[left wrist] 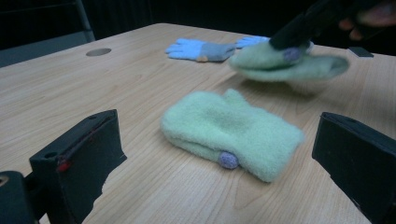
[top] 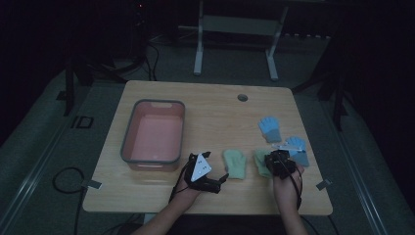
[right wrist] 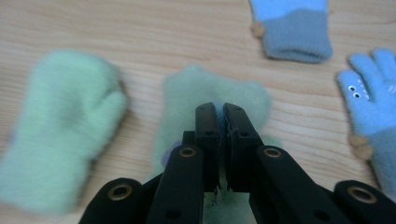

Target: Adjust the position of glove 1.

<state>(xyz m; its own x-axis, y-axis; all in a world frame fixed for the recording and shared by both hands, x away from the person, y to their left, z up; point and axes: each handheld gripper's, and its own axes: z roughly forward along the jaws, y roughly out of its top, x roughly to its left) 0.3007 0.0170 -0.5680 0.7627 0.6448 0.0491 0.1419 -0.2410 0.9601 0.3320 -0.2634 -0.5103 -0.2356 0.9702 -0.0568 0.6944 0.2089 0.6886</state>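
Observation:
Two pale green mittens and two blue gloves lie on a wooden table. My right gripper is shut on one green mitten, pinching its fabric. In the left gripper view that mitten hangs just above the table under the right gripper's jaws. The other green mitten lies flat in front of my left gripper, whose jaws stand wide open on either side of it without touching. From above, the left gripper points right at this mitten, and the right gripper sits just beyond it.
A grey-rimmed pink bin stands at the table's left. One blue glove lies behind the right gripper, the other to its right, near the table's right edge. A round cable hole sits at the back.

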